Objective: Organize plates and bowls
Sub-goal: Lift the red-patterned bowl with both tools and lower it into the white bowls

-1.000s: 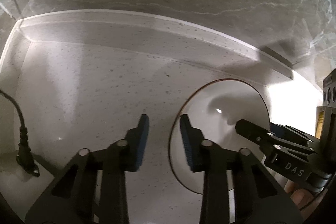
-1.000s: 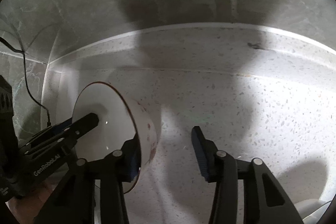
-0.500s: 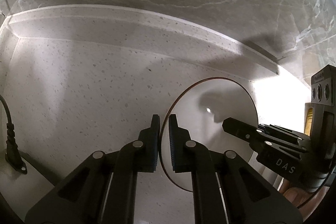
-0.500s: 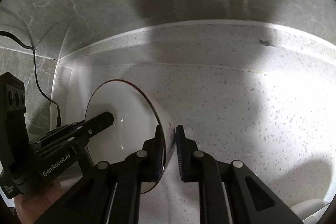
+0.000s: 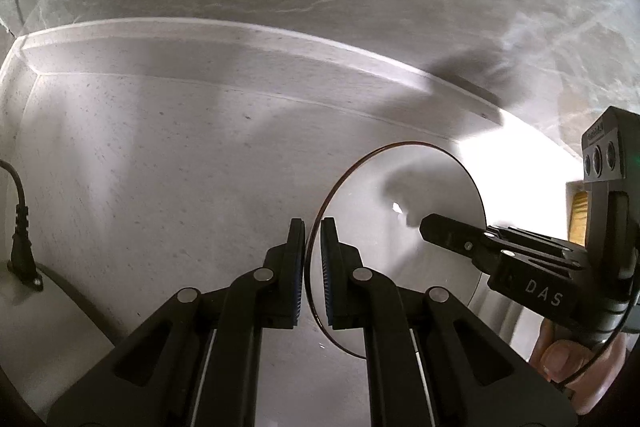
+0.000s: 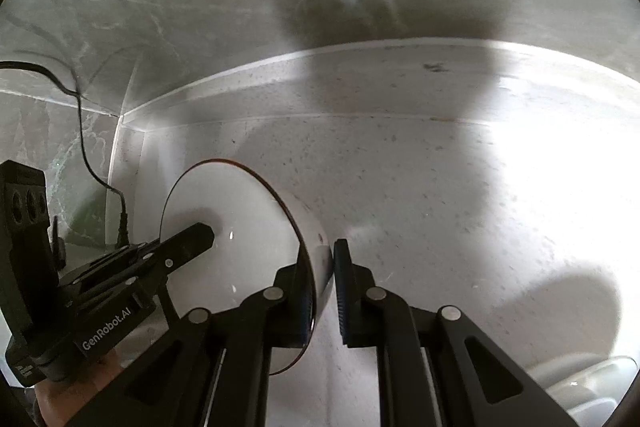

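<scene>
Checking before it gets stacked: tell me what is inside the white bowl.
Inside the white bowl, only one finger of each tongs, left tongs and right tongs, clamped on opposite rims; otherwise bare glaze. The bottom behind those fingers is covered.

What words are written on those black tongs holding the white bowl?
"DAS": white letters on the black right tongs, seen from the left wrist camera.
"GenRobot.AI": white letters on the black left tongs, seen from the right wrist camera.
The small label beside the right tongs' camera lenses is too blurred to read.
</scene>
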The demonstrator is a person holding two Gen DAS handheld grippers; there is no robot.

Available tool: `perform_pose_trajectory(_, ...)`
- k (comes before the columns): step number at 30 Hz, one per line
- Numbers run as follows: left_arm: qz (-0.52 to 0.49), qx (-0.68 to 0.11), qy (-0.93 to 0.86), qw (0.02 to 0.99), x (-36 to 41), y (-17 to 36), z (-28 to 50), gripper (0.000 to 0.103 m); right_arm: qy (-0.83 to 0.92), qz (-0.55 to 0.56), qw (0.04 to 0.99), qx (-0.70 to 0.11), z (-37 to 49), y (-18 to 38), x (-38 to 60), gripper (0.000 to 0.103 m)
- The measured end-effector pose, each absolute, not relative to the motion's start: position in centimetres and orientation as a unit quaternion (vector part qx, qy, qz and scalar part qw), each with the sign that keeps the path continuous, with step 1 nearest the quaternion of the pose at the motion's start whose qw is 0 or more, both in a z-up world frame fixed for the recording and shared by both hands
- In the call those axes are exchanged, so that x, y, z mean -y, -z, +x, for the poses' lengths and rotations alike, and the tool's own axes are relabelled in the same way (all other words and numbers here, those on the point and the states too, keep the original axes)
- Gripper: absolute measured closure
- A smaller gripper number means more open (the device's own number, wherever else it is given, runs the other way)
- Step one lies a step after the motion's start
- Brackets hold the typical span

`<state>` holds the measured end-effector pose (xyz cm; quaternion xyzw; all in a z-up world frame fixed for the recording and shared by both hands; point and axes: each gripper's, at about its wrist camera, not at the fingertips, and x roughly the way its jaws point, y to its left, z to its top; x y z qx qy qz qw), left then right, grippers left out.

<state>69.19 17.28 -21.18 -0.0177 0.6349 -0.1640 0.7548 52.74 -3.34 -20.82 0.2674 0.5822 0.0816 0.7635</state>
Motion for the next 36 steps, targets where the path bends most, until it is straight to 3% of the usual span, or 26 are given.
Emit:
perform_pose_trajectory(18,0.037,-0.597,0.231,0.767,-6.3,14.4,61.0,0.097,-0.049,0.268,0.791,-0.547,43.3,15.7,11.7,0.091)
perform_pose_trajectory(36,0.089,-0.602,0.256,0.751,2.6,16.0,51.3,0.097,-0.021,0.26,0.787,-0.559,35.1,17.8,17.3,0.091)
